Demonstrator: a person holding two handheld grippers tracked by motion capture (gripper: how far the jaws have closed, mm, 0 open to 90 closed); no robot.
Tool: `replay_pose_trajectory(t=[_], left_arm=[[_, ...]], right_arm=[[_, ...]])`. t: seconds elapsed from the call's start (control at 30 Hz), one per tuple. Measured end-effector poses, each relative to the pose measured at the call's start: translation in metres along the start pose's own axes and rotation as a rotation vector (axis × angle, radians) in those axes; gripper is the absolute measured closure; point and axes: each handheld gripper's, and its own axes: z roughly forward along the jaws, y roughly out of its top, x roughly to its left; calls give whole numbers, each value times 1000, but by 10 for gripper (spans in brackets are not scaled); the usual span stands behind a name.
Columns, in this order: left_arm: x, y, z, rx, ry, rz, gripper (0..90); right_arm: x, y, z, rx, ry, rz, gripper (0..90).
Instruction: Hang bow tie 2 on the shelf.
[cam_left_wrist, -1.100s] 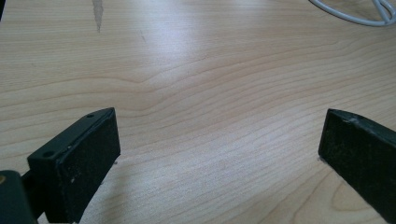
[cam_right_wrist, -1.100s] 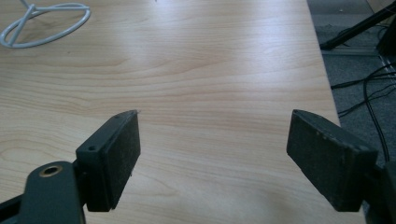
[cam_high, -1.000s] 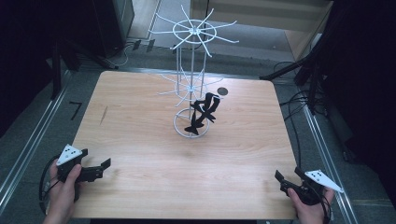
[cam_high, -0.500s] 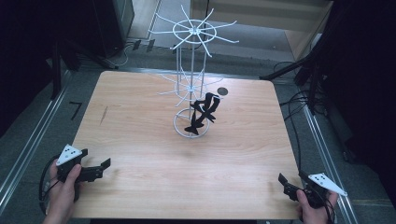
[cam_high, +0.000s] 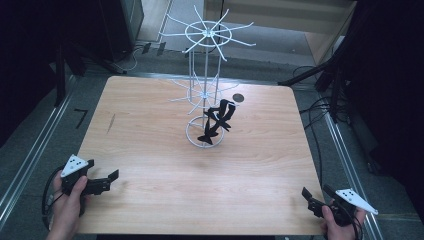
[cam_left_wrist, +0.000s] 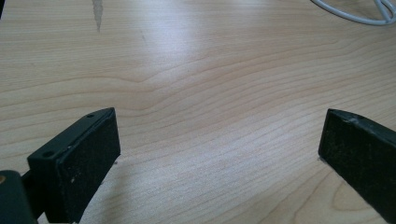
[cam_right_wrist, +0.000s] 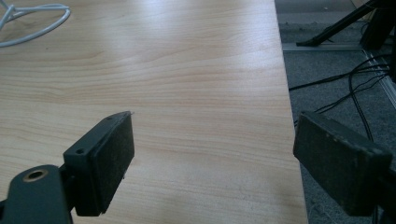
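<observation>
Wooden table (cam_high: 150, 150): 1 white wire rack (cam_high: 205, 95), 2 tongs (cam_high: 102, 182) (cam_high: 315, 197), both spread, empty.

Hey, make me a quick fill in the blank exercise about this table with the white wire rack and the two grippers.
1. The white wire rack stands on a table made of ____.
2. The dark items hanging on the rack are ____ in colour.
3. The left gripper and the right gripper both have their jaws ____.
4. The right gripper sits near the table's ____ corner on the person's side.

Missing words: wood; black; open; right
</observation>
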Motion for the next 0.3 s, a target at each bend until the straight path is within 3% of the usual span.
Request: replay_pose_trajectory(t=[0.3], left_arm=[[0, 0, 0, 1, 1, 0, 0]], right_arm=[[2, 0, 0, -15, -10, 1, 132]])
